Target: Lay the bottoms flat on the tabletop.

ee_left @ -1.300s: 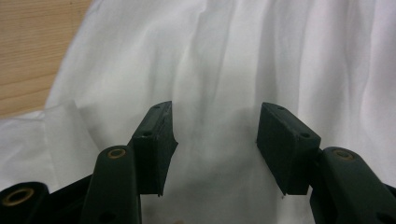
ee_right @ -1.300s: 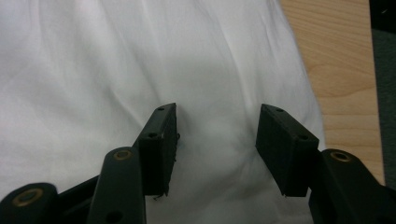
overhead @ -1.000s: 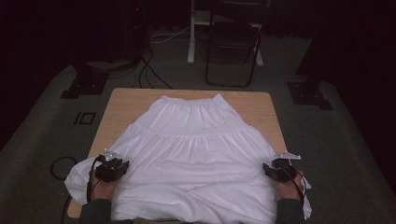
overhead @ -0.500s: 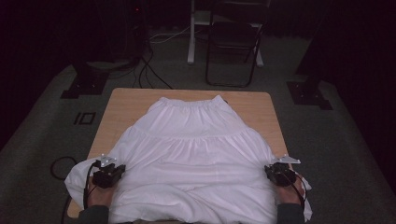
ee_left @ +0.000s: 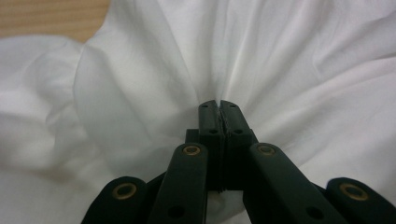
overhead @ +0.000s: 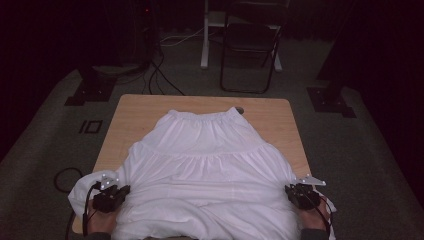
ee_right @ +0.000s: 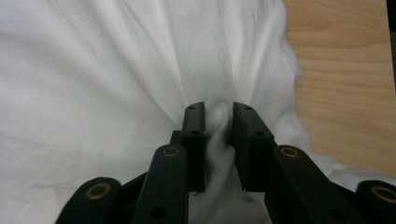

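Note:
A white tiered skirt (overhead: pixel 210 165) lies flat on the wooden table (overhead: pixel 145 115), waistband at the far side and hem hanging over the near edge. My left gripper (overhead: pixel 122 189) grips the hem's left side. In the left gripper view the left gripper (ee_left: pixel 219 103) is shut tight on a pinch of the skirt (ee_left: pixel 140 70). At the hem's right side sits my right gripper (overhead: pixel 289 189). Its jaws have just been closing, and in the right gripper view the right gripper (ee_right: pixel 218 109) squeezes a thick fold of the skirt (ee_right: pixel 93 70).
Bare table (ee_right: pixel 345 70) shows beside the skirt's right edge, and more table (ee_left: pixel 46 18) at its left. A black folding chair (overhead: pixel 250 45) stands on the carpet beyond the table. Cables (overhead: pixel 160 75) and dark stand bases (overhead: pixel 90 90) lie on the floor.
Both grippers have closed on the hem and drawn back toward the near edge. The whole skirt has slid a little toward the person.

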`<state>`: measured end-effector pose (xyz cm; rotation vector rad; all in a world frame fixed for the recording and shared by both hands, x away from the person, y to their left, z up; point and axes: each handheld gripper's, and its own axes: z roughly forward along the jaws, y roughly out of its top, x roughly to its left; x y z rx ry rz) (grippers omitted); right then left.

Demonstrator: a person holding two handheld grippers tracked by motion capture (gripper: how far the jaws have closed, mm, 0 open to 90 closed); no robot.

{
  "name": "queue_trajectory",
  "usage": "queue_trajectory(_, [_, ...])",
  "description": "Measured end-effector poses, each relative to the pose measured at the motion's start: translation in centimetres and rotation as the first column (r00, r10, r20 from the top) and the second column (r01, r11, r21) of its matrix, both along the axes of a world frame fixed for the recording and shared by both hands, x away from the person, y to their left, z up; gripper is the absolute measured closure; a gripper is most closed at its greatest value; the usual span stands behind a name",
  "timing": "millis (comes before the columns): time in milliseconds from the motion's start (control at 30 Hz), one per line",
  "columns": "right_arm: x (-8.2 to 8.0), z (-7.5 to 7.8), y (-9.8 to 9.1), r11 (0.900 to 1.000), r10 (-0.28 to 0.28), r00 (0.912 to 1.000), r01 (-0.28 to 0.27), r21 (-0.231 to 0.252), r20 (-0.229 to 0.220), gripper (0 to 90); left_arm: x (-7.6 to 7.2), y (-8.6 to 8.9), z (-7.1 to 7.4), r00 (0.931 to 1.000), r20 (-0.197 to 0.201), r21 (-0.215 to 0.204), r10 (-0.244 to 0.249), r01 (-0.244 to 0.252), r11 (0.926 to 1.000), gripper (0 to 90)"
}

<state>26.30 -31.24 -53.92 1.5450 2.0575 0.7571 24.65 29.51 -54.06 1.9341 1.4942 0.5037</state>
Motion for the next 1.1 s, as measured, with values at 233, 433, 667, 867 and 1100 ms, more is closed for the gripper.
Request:
queue_trajectory(233, [-1.3, 0.1, -0.2, 1.0, 0.004, 0.9999, -0.004, -0.004, -0.009, 75.8, -1.8, 0.2, 0.1, 0.9998, -0.019, -0.006, 0.006, -0.007, 1.0, 88.9])
queue_trajectory(433, [-2.9, 0.1, -0.2, 0.9999, 0.007, 0.9998, -0.008, -0.01, -0.019, 75.7, -3.6, 0.1, 0.2, 0.9995, -0.03, -0.002, 0.008, -0.008, 1.0, 88.8])
queue_trajectory(667, [-4.2, 0.2, -0.4, 0.9999, 0.006, 0.9996, -0.007, -0.014, -0.029, 75.7, -5.0, -0.4, 0.3, 0.9991, -0.042, 0.025, 0.01, -0.009, 0.9997, 88.8])
queue_trajectory(867, [-4.3, 0.3, -0.3, 0.9998, -0.002, 0.9993, 0.001, -0.022, -0.037, 75.4, -4.9, -0.7, 0.4, 0.9987, -0.047, 0.033, 0.02, -0.019, 0.9993, 87.4])
queue_trajectory(1100, [-4.2, 0.3, -0.3, 0.9999, -0.007, 0.9992, 0.007, -0.015, -0.038, 73.5, -4.5, -1.0, 0.4, 0.9987, -0.04, 0.049, 0.031, -0.029, 0.9984, 83.3])
